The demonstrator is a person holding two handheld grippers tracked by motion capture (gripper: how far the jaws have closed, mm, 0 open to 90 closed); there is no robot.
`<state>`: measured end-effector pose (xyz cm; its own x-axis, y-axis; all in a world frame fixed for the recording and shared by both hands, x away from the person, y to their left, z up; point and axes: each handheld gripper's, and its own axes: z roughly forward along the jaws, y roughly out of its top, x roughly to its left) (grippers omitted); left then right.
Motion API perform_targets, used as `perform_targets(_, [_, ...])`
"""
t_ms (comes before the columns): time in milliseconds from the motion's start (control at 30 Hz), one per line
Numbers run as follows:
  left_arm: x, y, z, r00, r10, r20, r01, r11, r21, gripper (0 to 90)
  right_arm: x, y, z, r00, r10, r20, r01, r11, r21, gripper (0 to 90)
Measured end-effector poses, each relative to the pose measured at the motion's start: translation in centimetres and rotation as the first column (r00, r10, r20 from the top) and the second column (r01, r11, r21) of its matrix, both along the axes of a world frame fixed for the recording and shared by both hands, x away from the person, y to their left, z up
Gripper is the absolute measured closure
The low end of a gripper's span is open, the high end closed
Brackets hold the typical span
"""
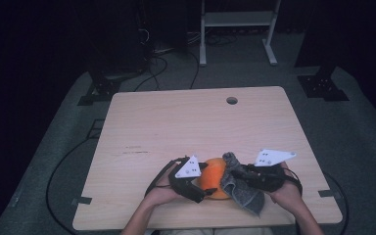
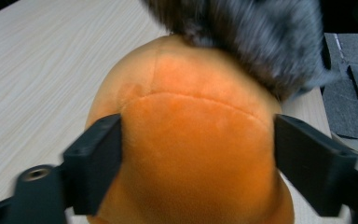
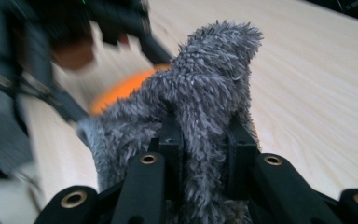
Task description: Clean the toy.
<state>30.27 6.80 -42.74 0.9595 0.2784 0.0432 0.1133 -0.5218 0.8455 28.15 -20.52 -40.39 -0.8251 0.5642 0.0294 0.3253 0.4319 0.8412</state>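
A: Left gripper (image 1: 201,182)?
B: Jaws wide, one on each side of the orange plush (image 2: 191,154). In the left gripper view both pads sit right against its flanks, so it's clamped on the plush.
A: Where's the plush?
B: On the table (image 1: 176,122), near the front edge, between the two hands. In the high view it's the orange plush (image 1: 214,177) just right of the left gripper.
A: Right gripper (image 1: 240,175)?
B: Jaws narrow, pinching the grey cloth (image 3: 200,107). In the right gripper view the shaggy pile bunches up between the two pads and sticks up above them.
A: Cloth vs plush?
B: Touching. In the high view the cloth (image 1: 239,183) drapes off the plush's right side and hangs down toward the table edge. In the left gripper view the cloth (image 2: 261,37) lies across the top of the plush, blurred.
A: Hands?
B: Left hand (image 1: 162,193) and right hand (image 1: 286,190) come in from the bottom and each holds its gripper. A grey plate sits on top of each.
A: Anything else on the table?
B: A round hole (image 1: 232,100) near the far edge. A white frame (image 1: 237,19) stands on the floor behind.
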Motion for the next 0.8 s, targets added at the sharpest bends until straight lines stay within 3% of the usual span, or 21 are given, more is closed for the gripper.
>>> perform_targets(67, [0.5,0.4,-0.3,0.9985,0.024,-0.05,-0.025,0.9995,-0.021,7.5,0.3,-0.3,-0.9,0.9997,-0.02,-0.017,0.02,0.9998,-0.001,72.3])
perform_targets(133, [1.1,0.5,-0.9,0.9911,0.031,-0.13,-0.035,0.9989,-0.031,5.8,0.6,-0.9,-1.7,0.9986,-0.04,-0.035,0.04,0.9992,0.007,72.4])
perform_targets(167, [1.2,0.6,-1.2,0.9889,0.027,-0.146,-0.033,0.9986,-0.041,6.1,0.7,-1.3,-1.8,0.9978,-0.041,-0.052,0.042,0.9989,0.02,72.3])
perform_targets(300, [1.0,0.8,-1.1,0.9939,0.025,-0.107,-0.032,0.9976,-0.061,19.2,0.9,-1.9,-2.0,0.9965,-0.064,-0.053,0.064,0.9979,-0.006,72.3])
perform_targets(400, [0.8,0.8,-0.6,0.9976,0.022,-0.066,-0.027,0.997,-0.072,27.0,1.1,-2.9,-1.8,0.9915,-0.119,-0.053,0.117,0.9926,-0.032,72.9])
perform_targets(533, [0.1,0.1,-0.2,0.9998,-0.019,0.006,0.019,0.9986,-0.048,28.4,0.1,-2.3,0.6,0.9978,-0.066,-0.013,0.066,0.9961,0.058,72.9])
perform_targets(633, [-0.6,-0.5,-0.1,0.9968,-0.052,0.06,0.053,0.9986,-0.007,25.0,-0.2,-0.4,1.1,0.9993,-0.029,0.023,0.028,0.9996,0.001,72.7])
perform_targets(700, [-0.4,-0.4,-0.1,0.999,-0.028,0.035,0.028,0.9996,0.007,17.3,0.0,0.1,0.3,0.9992,-0.035,0.018,0.036,0.9982,-0.047,72.7])
perform_targets(767, [0.3,-0.4,-0.5,0.9993,0.02,-0.032,-0.02,0.9998,0.007,7.3,0.2,0.0,-0.5,0.9994,-0.033,-0.008,0.033,0.9991,-0.029,72.8])
perform_targets(800, [0.6,-0.5,-0.7,0.9961,0.037,-0.08,-0.037,0.9993,-0.006,3.9,0.2,-0.2,-0.5,0.9994,-0.032,-0.013,0.032,0.9992,-0.024,72.8])
